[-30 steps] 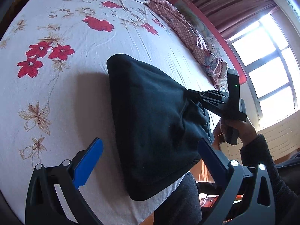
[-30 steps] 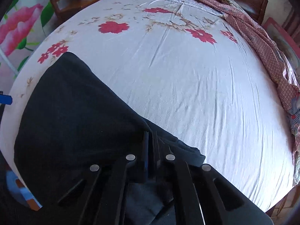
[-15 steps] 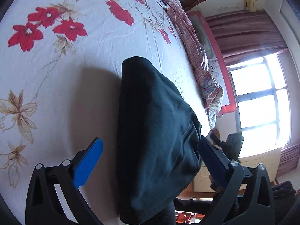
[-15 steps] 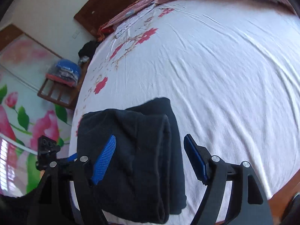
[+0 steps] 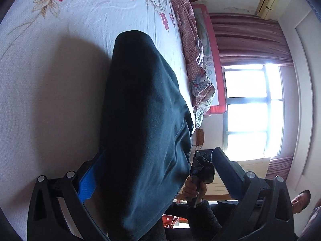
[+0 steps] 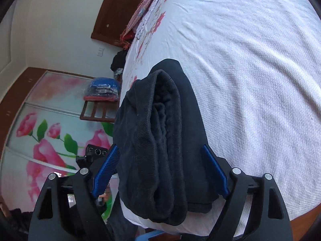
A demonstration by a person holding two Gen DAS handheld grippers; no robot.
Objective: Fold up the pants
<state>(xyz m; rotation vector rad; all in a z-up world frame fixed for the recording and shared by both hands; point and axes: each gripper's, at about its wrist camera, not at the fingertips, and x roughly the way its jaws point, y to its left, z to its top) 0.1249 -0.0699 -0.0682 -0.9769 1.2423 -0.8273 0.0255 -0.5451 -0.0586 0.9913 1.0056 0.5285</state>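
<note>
Since a second ago my right gripper [image 6: 160, 172] has let go of the pants [image 5: 144, 132] and rolled over; its jaws have just been opening and now stand wide, one blue pad on either side of the folded bundle, with a gap at each pad as far as I can see. My left gripper [image 5: 158, 172] has sunk toward the bed [image 5: 40, 92] and turned, and its jaws are spread wide too, the near blue pad right against the fabric's edge, the other clear of it. The pants lie as a thick dark stack at the near edge of the white flowered sheet, layered folds facing my right camera. In the left view the person's hand [image 5: 193, 188] grips the right tool's handle beyond the bundle. A red patterned quilt [image 5: 196, 60] lies bunched along the far side, by the window [image 5: 252, 108].
</note>
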